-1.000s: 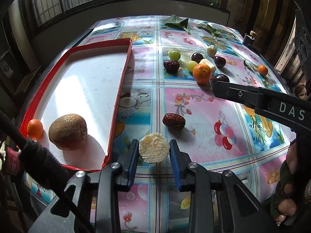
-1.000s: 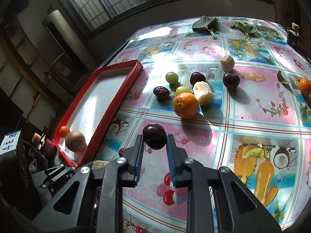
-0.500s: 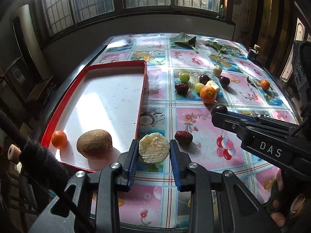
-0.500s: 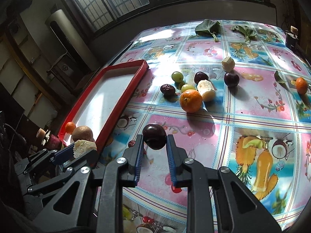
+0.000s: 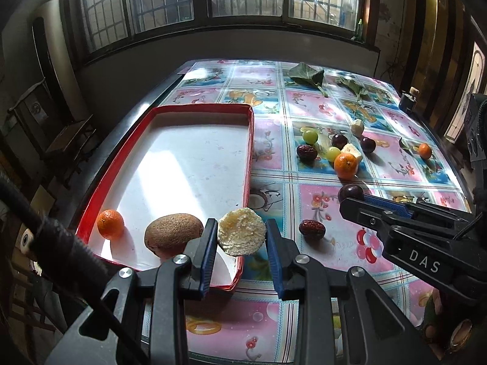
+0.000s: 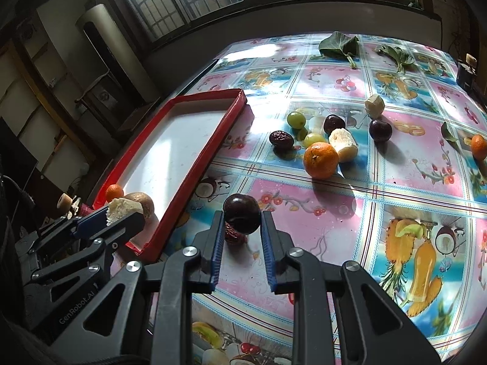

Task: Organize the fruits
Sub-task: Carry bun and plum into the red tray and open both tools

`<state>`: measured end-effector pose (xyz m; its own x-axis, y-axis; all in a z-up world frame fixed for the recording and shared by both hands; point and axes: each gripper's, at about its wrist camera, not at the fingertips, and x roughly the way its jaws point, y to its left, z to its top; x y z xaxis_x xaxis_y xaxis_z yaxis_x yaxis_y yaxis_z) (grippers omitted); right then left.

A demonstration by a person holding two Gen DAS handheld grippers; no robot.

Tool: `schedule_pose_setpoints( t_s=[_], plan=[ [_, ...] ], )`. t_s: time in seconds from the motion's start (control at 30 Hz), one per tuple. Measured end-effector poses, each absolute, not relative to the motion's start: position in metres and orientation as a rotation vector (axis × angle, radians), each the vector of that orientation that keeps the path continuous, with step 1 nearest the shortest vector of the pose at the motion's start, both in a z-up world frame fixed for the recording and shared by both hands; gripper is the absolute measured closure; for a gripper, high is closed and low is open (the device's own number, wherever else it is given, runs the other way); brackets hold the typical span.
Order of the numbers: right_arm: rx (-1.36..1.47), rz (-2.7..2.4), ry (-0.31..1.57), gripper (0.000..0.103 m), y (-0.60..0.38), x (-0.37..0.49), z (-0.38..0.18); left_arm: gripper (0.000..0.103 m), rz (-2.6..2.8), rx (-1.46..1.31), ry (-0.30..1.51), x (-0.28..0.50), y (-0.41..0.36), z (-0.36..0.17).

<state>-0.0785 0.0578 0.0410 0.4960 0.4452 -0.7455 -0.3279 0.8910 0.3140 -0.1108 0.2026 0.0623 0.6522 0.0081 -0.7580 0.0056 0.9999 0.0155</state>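
Observation:
My left gripper (image 5: 241, 237) is shut on a pale banana slice (image 5: 241, 234) and holds it above the near right corner of the red tray (image 5: 250, 152). A small orange (image 5: 110, 224) and a kiwi (image 5: 173, 234) lie in the tray's near end. My right gripper (image 6: 242, 217) is shut on a dark plum (image 6: 242, 217), raised above the tablecloth to the right of the tray (image 6: 194, 170). A red date (image 5: 312, 228) lies on the cloth between the grippers. The left gripper (image 6: 121, 213) shows in the right wrist view with its slice.
A cluster of fruit sits mid-table: an orange (image 6: 320, 159), green grapes (image 6: 296, 119), a date (image 6: 281, 137), plums (image 6: 380, 130), banana pieces (image 6: 343, 144). A small orange (image 6: 478, 146) lies far right. Green leaves (image 6: 339, 45) lie at the table's far edge.
Both grippers rose and drew back with their fruit. The left gripper shifted left, so the banana slice now hangs over the tray's corner instead of the cloth.

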Motion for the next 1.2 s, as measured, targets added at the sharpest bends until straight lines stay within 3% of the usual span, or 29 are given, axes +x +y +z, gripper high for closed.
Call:
schedule_pose_setpoints(
  t_s=[1.2],
  plan=[
    [-0.167, 0.284, 0.878, 0.078, 0.092, -0.074, 0.04, 0.072, 0.108, -0.083, 0.862, -0.099, 0.258, 0.066]
  ],
)
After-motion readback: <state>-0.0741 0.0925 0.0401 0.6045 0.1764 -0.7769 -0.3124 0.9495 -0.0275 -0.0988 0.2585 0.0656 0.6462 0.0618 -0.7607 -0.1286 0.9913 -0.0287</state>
